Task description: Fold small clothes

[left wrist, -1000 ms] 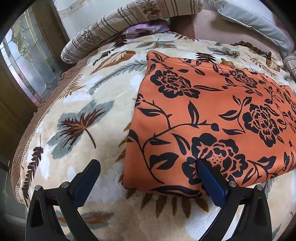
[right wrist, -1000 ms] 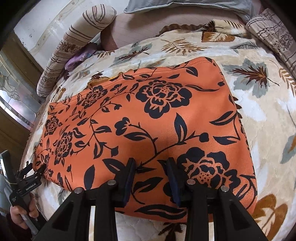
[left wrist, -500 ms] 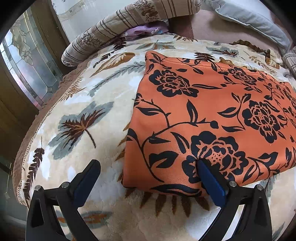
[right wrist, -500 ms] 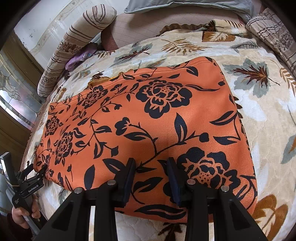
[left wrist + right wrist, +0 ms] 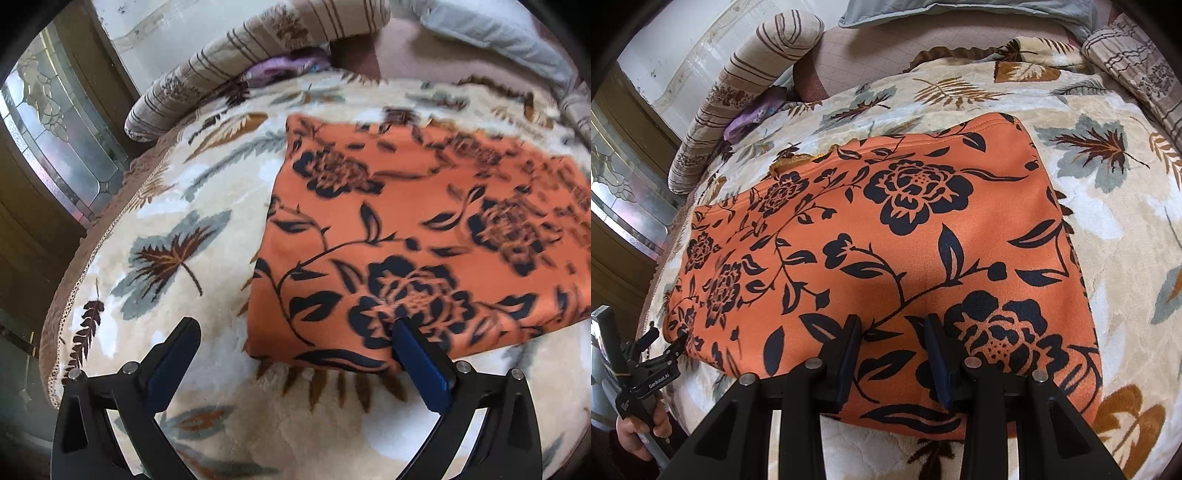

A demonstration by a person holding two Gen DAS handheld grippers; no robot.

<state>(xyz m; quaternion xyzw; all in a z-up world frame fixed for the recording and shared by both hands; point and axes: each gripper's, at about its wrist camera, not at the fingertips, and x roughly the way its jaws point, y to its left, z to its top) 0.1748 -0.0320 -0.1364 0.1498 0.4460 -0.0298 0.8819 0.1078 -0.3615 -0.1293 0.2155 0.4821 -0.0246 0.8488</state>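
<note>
An orange garment with a black flower print [image 5: 424,240] lies folded flat as a rectangle on the bed; it also shows in the right wrist view [image 5: 886,258]. My left gripper [image 5: 295,332] is wide open at the garment's near left corner, its right finger [image 5: 417,354] over the cloth edge and its left finger [image 5: 177,350] over the blanket. My right gripper [image 5: 892,332] hovers over the garment's near edge with its jaws partly open and nothing between them. The left gripper also appears at the lower left of the right wrist view [image 5: 657,354], held by a hand.
A cream blanket with a leaf print [image 5: 177,221] covers the bed. A striped bolster [image 5: 240,66] and a purple cloth [image 5: 284,66] lie at the far left. Grey pillows [image 5: 960,14] lie at the head. A glass door [image 5: 55,147] stands to the left, past the bed edge.
The left gripper has drawn back slightly, so the garment sits a little farther off and is blurred. The right gripper has held its place.
</note>
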